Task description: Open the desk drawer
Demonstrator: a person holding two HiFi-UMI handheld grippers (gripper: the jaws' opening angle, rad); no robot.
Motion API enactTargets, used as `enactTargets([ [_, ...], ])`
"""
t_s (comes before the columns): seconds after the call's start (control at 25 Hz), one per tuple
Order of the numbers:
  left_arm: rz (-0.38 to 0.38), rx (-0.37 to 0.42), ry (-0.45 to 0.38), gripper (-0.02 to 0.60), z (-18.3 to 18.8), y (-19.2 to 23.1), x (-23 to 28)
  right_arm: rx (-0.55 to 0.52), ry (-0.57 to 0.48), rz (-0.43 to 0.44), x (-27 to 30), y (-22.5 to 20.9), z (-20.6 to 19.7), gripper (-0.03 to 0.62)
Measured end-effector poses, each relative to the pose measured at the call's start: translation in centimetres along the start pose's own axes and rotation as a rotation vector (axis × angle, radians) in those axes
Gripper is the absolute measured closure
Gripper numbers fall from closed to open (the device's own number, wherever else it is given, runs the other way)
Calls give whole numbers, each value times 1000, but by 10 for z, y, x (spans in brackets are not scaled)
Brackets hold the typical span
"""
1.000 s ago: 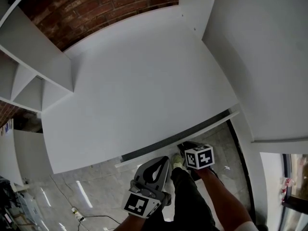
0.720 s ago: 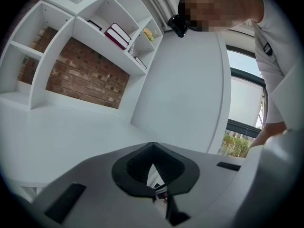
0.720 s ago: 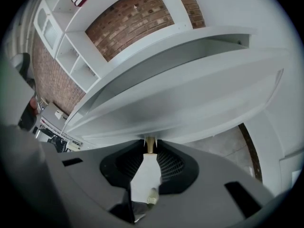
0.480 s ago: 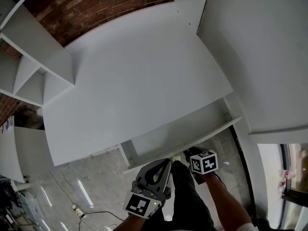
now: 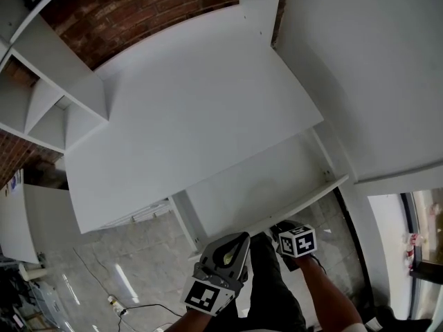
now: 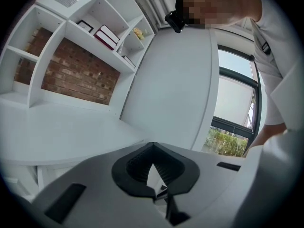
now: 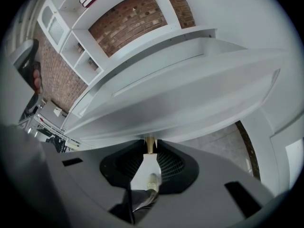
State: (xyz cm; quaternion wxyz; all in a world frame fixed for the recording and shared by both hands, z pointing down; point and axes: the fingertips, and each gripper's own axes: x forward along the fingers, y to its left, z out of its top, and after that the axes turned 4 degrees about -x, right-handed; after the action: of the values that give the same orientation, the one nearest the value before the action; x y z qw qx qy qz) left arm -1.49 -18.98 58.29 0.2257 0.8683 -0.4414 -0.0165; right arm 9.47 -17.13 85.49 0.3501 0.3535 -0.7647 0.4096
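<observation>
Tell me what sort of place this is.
Probably a home office or study: a white desk with its drawer pulled out, white wall shelves holding books against a brick wall, and a large window with greenery outside.

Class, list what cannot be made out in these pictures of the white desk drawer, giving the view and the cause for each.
1. Small brass drawer knob: head view, covered by the right gripper; seen only in the right gripper view, gripped.
2. Rear of the white drawer: head view, under the white desk top.
3. Titles on the stacked books: left gripper view, too small.
</observation>
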Motion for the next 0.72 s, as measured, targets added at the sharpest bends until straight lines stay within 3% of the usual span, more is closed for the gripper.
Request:
enactTargets([
  [0.48, -57, 23, 22, 573, -8, -32, -7, 45, -17, -7, -15, -4, -31, 508],
  [0.72, -74, 37, 23, 572, 1, -38, -8, 50, 31, -42, -27, -5, -43, 507],
])
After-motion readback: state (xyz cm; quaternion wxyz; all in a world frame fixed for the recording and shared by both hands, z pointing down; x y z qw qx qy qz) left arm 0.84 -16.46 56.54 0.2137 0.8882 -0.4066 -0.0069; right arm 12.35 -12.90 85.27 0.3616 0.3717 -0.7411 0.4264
